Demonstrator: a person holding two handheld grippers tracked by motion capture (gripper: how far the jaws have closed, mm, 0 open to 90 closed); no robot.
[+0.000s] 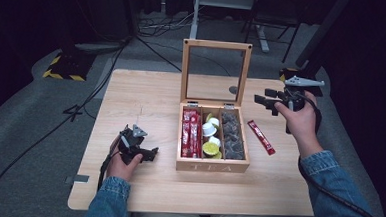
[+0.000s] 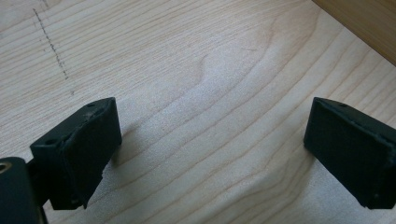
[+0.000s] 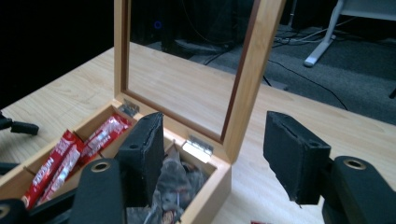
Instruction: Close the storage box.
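A wooden tea box [image 1: 213, 165] marked TEA stands mid-table with its glass lid [image 1: 215, 72] upright. Inside are red sachets [image 1: 191, 133] on the left, white and yellow capsules [image 1: 211, 139] in the middle, and dark tea bags [image 1: 232, 138] on the right. One red sachet [image 1: 261, 137] lies on the table to the right of the box. My left gripper [image 1: 151, 152] rests low on the table left of the box, open over bare wood [image 2: 210, 149]. My right gripper [image 1: 264, 99] hovers open, level with the lid's right edge [image 3: 215, 149], with nothing between its jaws.
The wooden table [image 1: 147, 91] has free room at the left and along the front. The box's corner [image 2: 369, 23] shows past my left gripper. Beyond the table are dark floor, cables [image 1: 160, 29] and a white stand leg [image 3: 322, 42].
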